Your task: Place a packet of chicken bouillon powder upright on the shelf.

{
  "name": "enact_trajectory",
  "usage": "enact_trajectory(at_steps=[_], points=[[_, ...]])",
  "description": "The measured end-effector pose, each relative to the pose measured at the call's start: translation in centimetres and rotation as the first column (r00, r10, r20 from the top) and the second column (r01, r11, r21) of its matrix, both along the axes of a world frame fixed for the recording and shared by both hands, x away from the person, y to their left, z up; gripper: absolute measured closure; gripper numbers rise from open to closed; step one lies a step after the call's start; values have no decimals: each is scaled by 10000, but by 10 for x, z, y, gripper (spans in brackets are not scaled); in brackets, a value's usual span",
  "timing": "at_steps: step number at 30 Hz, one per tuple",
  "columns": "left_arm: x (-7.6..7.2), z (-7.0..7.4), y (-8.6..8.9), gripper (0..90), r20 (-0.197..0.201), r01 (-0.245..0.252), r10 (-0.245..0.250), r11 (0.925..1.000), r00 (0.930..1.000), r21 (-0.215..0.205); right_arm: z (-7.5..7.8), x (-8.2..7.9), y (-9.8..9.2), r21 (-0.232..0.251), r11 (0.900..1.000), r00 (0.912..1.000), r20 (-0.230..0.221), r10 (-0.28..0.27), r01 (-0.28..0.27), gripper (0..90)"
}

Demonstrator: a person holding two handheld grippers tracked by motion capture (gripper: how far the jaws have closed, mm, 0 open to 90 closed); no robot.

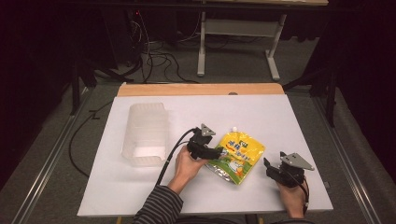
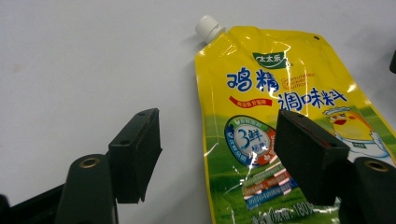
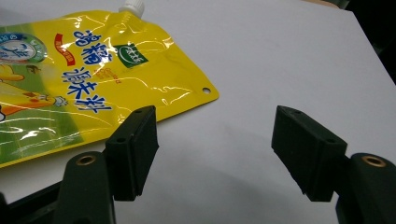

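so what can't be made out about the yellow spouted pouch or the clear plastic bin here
- Yellow spouted foil pouch: lower end cut off by the left gripper view's bottom edge; one black jaw covers part of the print.
- Same pouch, right gripper view: left part runs off the frame.
- Clear plastic bin, high view: contents too faint to tell.

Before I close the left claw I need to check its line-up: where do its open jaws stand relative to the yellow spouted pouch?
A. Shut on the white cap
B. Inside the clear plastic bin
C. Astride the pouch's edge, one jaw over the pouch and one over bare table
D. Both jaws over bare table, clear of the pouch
C: in the left gripper view the left claw is open, one jaw over the yellow spouted pouch, the other over the white table.
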State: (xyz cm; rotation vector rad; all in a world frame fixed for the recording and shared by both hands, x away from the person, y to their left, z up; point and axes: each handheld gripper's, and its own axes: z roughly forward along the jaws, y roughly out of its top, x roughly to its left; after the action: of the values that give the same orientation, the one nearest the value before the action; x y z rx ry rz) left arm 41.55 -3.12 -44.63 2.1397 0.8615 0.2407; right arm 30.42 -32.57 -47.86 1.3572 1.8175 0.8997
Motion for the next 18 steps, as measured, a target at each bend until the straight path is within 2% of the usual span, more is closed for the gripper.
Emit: enact_trajectory(at_steps=[3, 4, 7, 9, 13, 16, 18], points=[[4, -3, -7, 321, -126, 65, -63, 9998, 9999, 170, 0, 0, 0, 55, 10000, 10000, 10, -6, 6, 319], [6, -4, -11, 320, -68, 138, -136, 9995, 9999, 300, 0, 0, 0, 49, 10000, 10000, 39, -22, 22, 319], [8, -7, -15, 311, 14, 178, -179, 9994, 9998, 287, 0, 0, 0, -6, 10000, 10000, 0, 17, -17, 319], [11, -12, -17, 302, -208, 183, -180, 9998, 9996, 116, 0, 0, 0, -5, 10000, 10000, 10, 26, -26, 319], [14, -20, -22, 293, -558, 286, -272, 9993, 9981, 243, 0, 0, 0, 19, 10000, 10000, 8, 14, -14, 319], [13, -25, -25, 288, -669, 367, -343, 9987, 9972, 347, 0, 0, 0, -14, 10000, 10000, -39, 26, -26, 319], [14, -27, -27, 284, -735, 318, -298, 9991, 9969, 263, 0, 0, 1, -5, 10000, 10000, -33, 30, -30, 319]])
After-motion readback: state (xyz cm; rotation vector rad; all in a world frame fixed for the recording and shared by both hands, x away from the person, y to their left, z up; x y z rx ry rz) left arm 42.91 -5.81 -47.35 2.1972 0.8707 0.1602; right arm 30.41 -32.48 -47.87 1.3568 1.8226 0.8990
